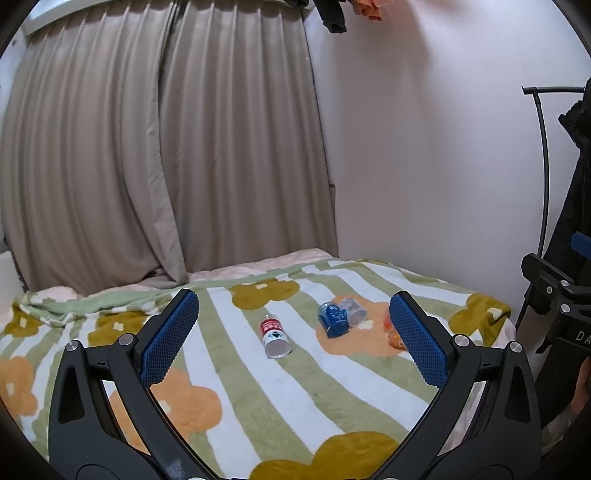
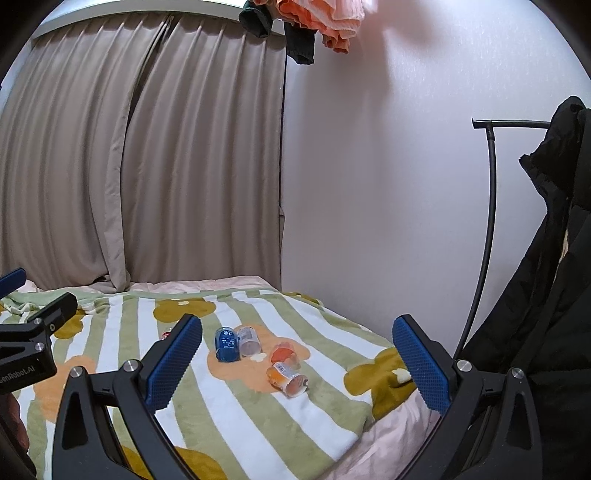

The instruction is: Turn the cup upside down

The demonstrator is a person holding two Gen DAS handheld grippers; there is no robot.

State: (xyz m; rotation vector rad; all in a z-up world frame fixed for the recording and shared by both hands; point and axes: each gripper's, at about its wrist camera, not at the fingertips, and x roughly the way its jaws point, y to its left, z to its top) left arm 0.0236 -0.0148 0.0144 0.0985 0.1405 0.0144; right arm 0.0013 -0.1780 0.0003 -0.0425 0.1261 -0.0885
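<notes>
Several small cups lie on their sides on a striped flower blanket (image 1: 303,387). A red-and-white cup (image 1: 274,335) lies nearest the left gripper, its opening toward me. A blue cup (image 1: 333,319) (image 2: 226,344) and a clear cup (image 1: 352,311) (image 2: 248,340) lie side by side. Two orange cups (image 2: 287,378) (image 2: 283,353) lie to the right; in the left wrist view they are partly hidden behind the right finger. My left gripper (image 1: 293,308) is open and empty, above the blanket short of the cups. My right gripper (image 2: 297,334) is open and empty.
A beige curtain (image 1: 147,166) hangs behind the bed. A white wall (image 2: 369,184) is at the right. A black clothes rack (image 2: 487,221) with a dark jacket (image 2: 546,295) stands beside the bed's right edge. Clothes (image 2: 317,22) hang overhead.
</notes>
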